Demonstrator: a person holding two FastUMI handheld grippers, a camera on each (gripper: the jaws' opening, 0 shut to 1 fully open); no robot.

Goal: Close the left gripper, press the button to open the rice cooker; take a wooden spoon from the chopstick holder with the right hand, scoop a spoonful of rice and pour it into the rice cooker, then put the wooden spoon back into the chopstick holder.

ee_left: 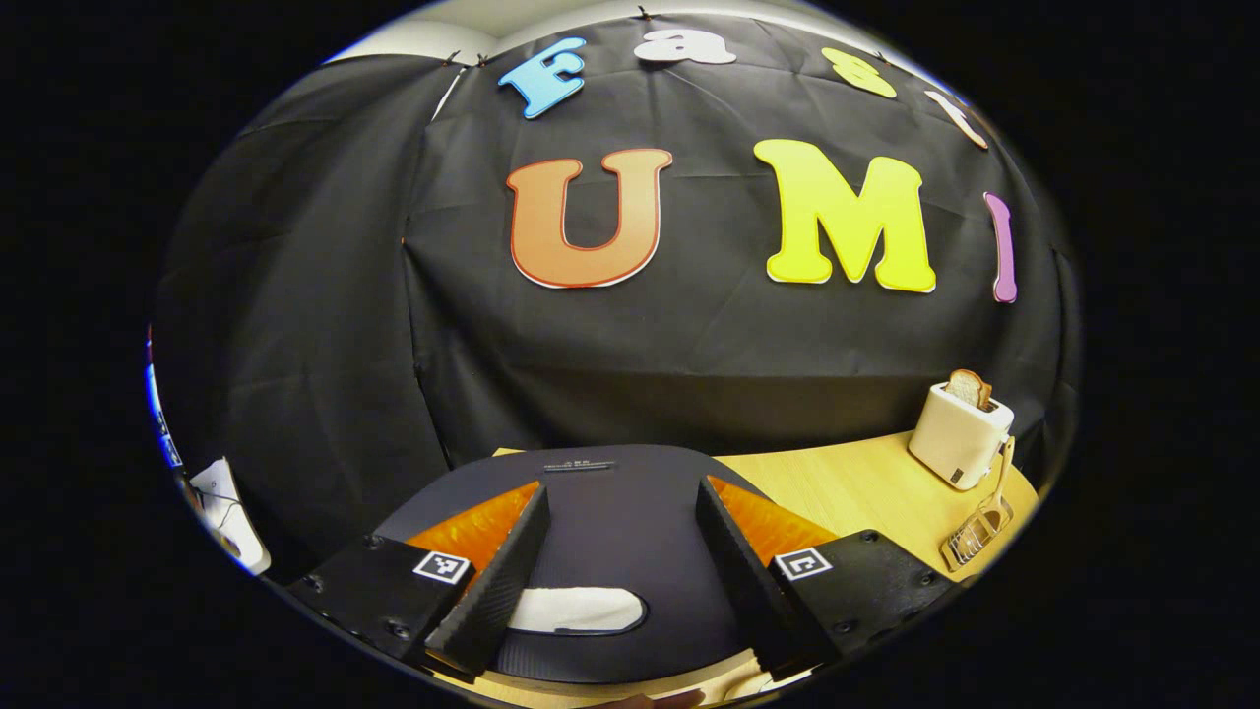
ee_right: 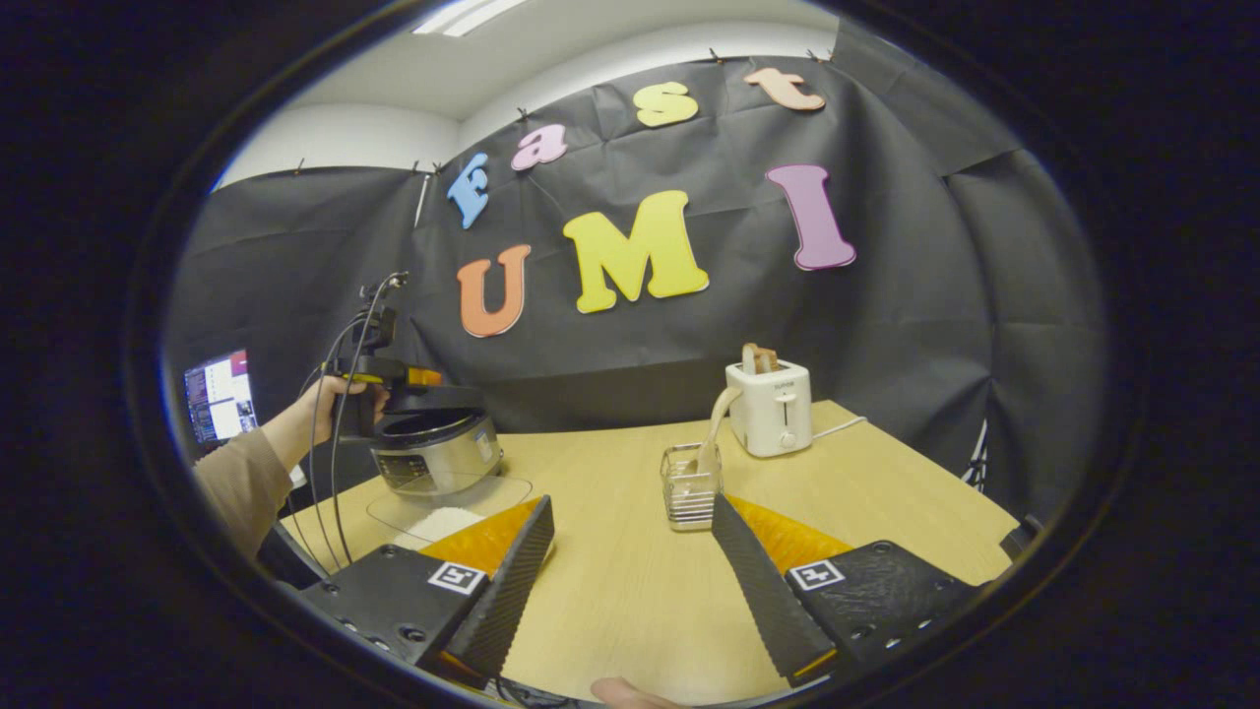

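Rice cooker point(ee_right: 436, 448) is sitting at the left middle of the right gripper view, on the far left part of the table point(ee_right: 630, 581), with its lid closed. In the left gripper view its dark lid point(ee_left: 620, 512) is lying directly under and ahead of the left hand-held gripper point(ee_left: 623, 561), spanning the lower centre of the frame between the two fingers. A white oblong part point(ee_left: 576, 611), possibly the button, is showing near the lower edge, just beside the left finger; I cannot tell this for certain.

The left hand-held gripper is standing with its fingers spread wide and gripping nothing. By judgement, the fingers must come together first, then the tip must travel down onto the button.

In the right gripper view a hand point(ee_right: 335, 399) is holding that gripper above the cooker.

The right hand-held gripper point(ee_right: 632, 581) is also spread wide and gripping nothing, hovering over bare table. The chopstick holder point(ee_right: 690, 497) is standing straight ahead of it, slightly right of centre, near the right finger. The wooden spoon point(ee_right: 717, 423) is standing in the holder with its long axis near upright, leaning toward the white toaster point(ee_right: 770, 407) behind. The right hand-held gripper is the nearer one to the spoon.

A clear tray point(ee_right: 448, 497) with rice point(ee_right: 440, 522) is lying in front of the cooker, at lower left.
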